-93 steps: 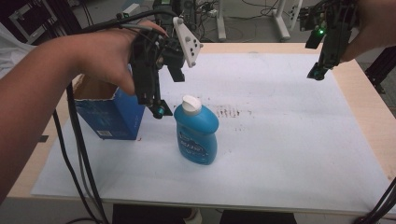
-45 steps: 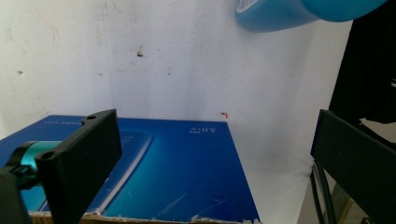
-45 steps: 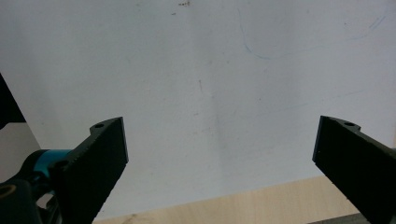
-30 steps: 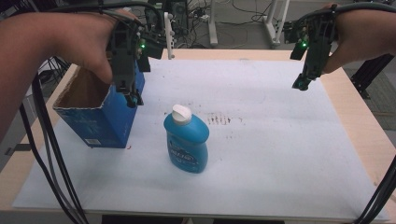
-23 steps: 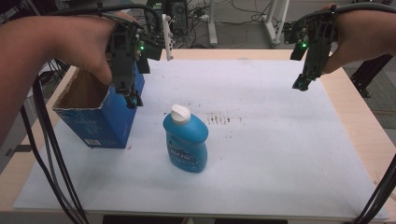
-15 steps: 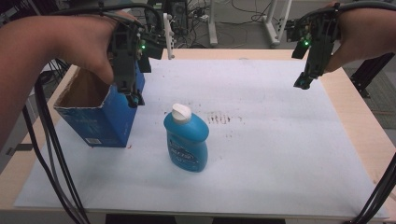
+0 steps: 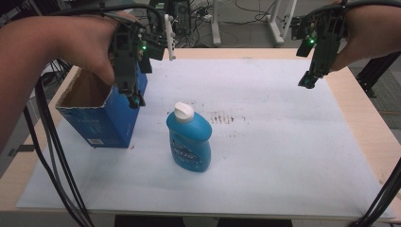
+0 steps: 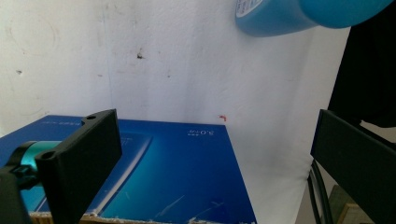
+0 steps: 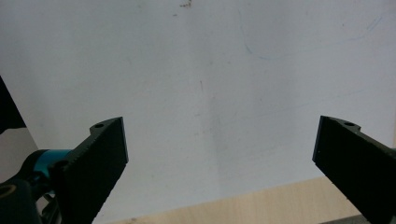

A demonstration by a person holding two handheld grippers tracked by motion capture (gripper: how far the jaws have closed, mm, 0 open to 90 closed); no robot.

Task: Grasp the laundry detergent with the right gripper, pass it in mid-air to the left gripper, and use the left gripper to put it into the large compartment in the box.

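**Operator:** I'm starting with the big things. The table (image 7: 359,142), under its white sheet (image 7: 283,156), is carrying two items. The open blue cardboard box (image 7: 101,120) is standing upright toward the left edge, and the blue detergent bottle (image 7: 189,142) with its white cap (image 7: 183,111) is standing upright just beside it, apart from it, nearer the middle.

**Observer:** And where are you holding the grippers?

**Operator:** I'm hanging the left gripper (image 7: 135,100) at the box's near-right top corner, tips pointing down over the rim. In the left gripper view its jaws are standing wide apart with nothing between them, the box's blue side (image 8: 187,177) lying below and the bottle (image 8: 299,16) peeking in at the top. (I can't tell whether a jaw is touching the cardboard.)

**Observer:** The right one?

**Operator:** I'm holding the right gripper (image 7: 307,82) up over the far right of the sheet, well apart from both items. Its jaws are spread wide too, with bare sheet (image 9: 210,93) and a strip of table edge (image 9: 243,205) under them.

**Observer:** So how far along are you?

**Operator:** Early, as I'm judging it. Nothing is gripped, the bottle is sitting on the sheet outside the box, and what I can see of the box's inside is looking empty. If the bottle is going in, the grasp, the lift and the placing are all left; steadying the box with the left gripper is looking like the step in hand.
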